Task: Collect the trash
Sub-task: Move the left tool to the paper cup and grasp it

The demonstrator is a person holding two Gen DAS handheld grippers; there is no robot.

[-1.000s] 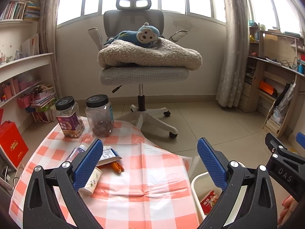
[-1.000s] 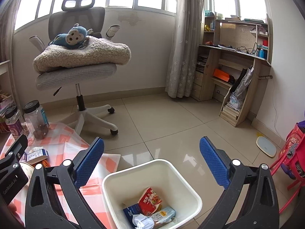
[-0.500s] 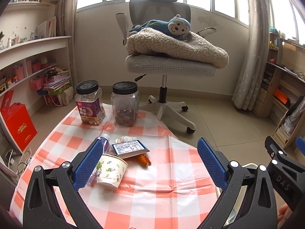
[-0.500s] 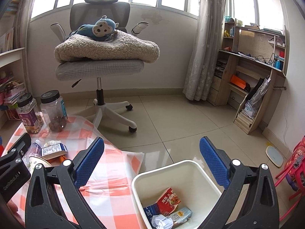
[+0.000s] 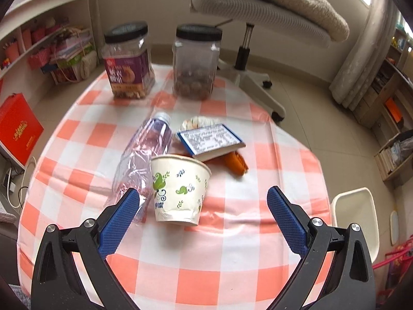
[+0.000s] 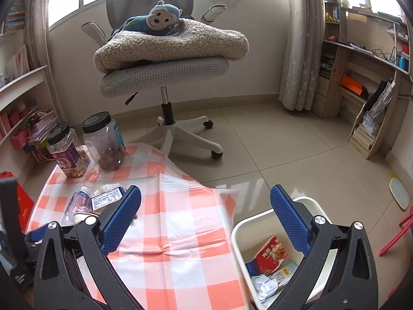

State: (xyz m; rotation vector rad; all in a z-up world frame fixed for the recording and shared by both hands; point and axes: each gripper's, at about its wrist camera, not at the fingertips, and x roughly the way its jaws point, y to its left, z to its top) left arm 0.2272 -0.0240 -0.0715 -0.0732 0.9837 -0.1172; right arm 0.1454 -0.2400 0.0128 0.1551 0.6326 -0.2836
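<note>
A: Layout, largest first?

B: Table with orange-checked cloth; white trash bin on the floor just beside its right edge, some wrappers already inside. Two dark-lidded jars at the far side, not trash by the look of them.

A: Trash remaining on the cloth?

B: Crushed clear bottle lying on its side; paper cup tipped over, touching the bottle, base toward the camera; blue-edged carton resting across a small orange item and a crumpled wrapper behind.

A: Claw status?

B: Left gripper: spread wide, nothing held, aimed down at the cup, cup base between the finger lines. Right gripper: likewise released and empty, hovering between table edge and bin.

A: Step in hand?

B: Judged as approach for the next pick, cup the likely target.

A: Requirements for the next move?

B: Advance left gripper until pads flank the cup wall, then close gently; thin paper likely to crumple. Avoid snagging the bottle at the left pad. Carry right to the bin, release above the opening.
</note>
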